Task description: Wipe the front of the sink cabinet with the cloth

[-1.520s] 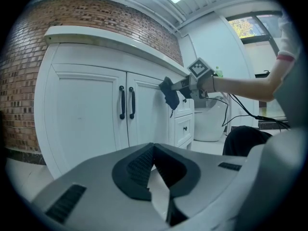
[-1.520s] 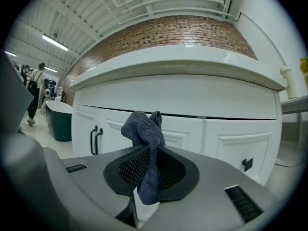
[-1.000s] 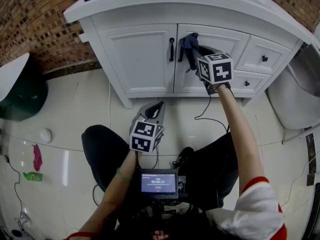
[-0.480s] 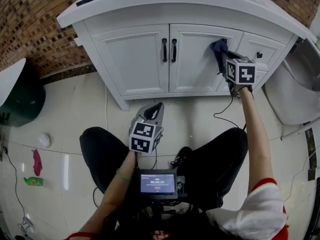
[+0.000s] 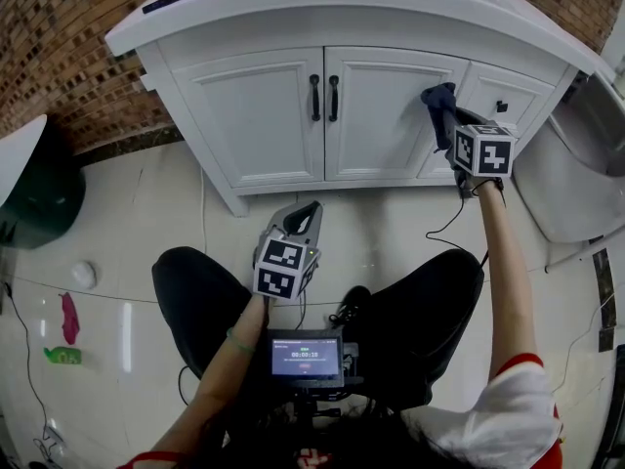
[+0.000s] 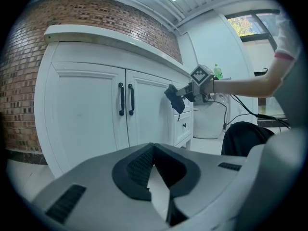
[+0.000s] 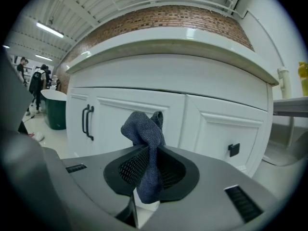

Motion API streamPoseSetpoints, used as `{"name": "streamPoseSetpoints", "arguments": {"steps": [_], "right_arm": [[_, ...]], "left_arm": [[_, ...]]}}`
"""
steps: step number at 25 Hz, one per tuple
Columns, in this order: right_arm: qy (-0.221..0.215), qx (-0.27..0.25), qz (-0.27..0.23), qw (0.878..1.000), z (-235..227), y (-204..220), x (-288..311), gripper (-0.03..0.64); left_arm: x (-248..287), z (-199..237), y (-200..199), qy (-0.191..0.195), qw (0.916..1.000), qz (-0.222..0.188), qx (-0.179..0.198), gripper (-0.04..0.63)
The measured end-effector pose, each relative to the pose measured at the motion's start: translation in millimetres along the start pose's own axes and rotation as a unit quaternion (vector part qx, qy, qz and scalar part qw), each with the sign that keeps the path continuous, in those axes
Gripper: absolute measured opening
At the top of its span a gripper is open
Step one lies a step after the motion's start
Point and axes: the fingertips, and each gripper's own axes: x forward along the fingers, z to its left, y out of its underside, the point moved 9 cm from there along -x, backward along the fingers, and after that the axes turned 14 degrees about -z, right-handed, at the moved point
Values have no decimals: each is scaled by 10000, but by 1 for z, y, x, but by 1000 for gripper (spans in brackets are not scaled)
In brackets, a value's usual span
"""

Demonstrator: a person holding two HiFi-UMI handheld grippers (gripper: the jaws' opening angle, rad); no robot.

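Observation:
The white sink cabinet [image 5: 264, 115] fills the top of the head view, with two doors, black handles [image 5: 322, 98] and small drawers on the right. My right gripper [image 5: 444, 115] is shut on a dark blue cloth [image 5: 438, 101], which it holds against the upper right edge of the right door, beside the drawers. In the right gripper view the cloth [image 7: 144, 134] bunches up out of the jaws in front of the door panel [image 7: 216, 124]. My left gripper [image 5: 298, 221] hangs low above the floor, shut and empty, well short of the cabinet [image 6: 86, 109].
A dark green bin [image 5: 39, 193] stands at the left by the brick wall. A white toilet [image 5: 576, 184] sits right of the cabinet. A pink item [image 5: 69, 318] and a white lump [image 5: 84, 275] lie on the tiled floor. A cable [image 5: 439, 233] hangs from the right gripper.
The right gripper has carried the cloth rightward across the cabinet front, from beside the door handles to the right door's far edge. The left gripper has stayed put.

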Motion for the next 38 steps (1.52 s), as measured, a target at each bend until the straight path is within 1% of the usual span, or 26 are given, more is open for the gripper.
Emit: {"name": "streamPoseSetpoints", "arguments": {"steps": [4, 7, 11, 15, 18, 21, 27, 33, 36, 38], "right_arm": [[-808, 67, -190, 9965, 64, -4, 13, 60], [-1192, 146, -140, 9927, 108, 2, 30, 60], [-1441, 204, 8, 9894, 153, 11, 51, 60], [-1392, 147, 143, 9901, 167, 18, 67, 60], [-1206, 100, 295, 9922, 156, 26, 72, 60], [-952, 40, 430, 9945, 132, 34, 66, 60], [-318, 93, 634, 9974, 62, 54, 41, 60], [256, 150, 779, 9965, 0, 63, 16, 60], [430, 182, 838, 9954, -19, 68, 8, 60], [448, 225, 826, 9953, -21, 69, 6, 60]], "left_arm": [[-1, 0, 1, -31, 10000, 5, -30, 21], [-5, 3, 0, -64, 10000, -23, -57, 21], [-12, 15, 0, -184, 9997, -74, -122, 21], [-20, 27, 3, -302, 9994, -75, -153, 21], [-24, 33, 6, -362, 9991, -34, -198, 21], [-24, 34, 7, -368, 9990, -47, -230, 21], [-16, 21, 6, -247, 9995, -57, -177, 20], [-6, 4, 7, -114, 9998, -15, -164, 20], [-3, 0, 6, -55, 9999, -7, -136, 21], [-2, 0, 6, -54, 9999, -2, -126, 21]]}}
